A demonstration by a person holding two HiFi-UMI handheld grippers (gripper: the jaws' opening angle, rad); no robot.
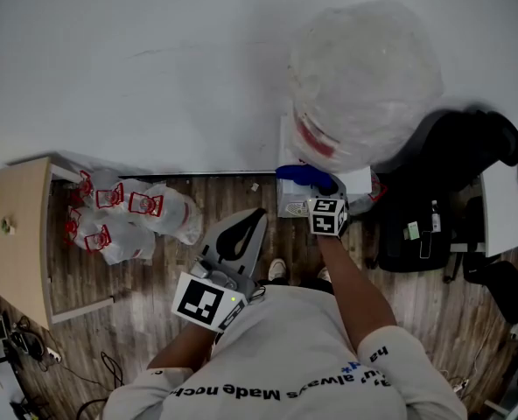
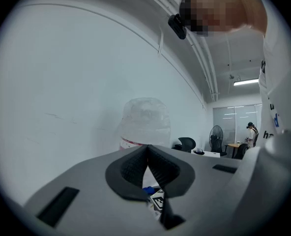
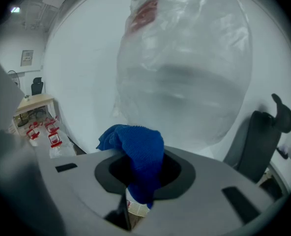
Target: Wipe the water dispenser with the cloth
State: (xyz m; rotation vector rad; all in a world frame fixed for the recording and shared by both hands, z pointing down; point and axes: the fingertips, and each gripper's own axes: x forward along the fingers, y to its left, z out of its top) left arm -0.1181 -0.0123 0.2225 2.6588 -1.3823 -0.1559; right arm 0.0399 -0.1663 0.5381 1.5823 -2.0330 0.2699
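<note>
Cloth blue, knitted, bunched | pinched by right hand-held gripper | left hand-held gripper pressed together, empty

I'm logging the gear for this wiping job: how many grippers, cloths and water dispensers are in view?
Grippers: 2, the left gripper and the right gripper
Cloths: 1, the blue cloth
Dispensers: 1, the water dispenser
Total: 4

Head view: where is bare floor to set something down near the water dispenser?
Bare floor lies between the plastic bags and the water dispenser, along the wall. Right of it is crowded: black chair and dark clutter.
</note>
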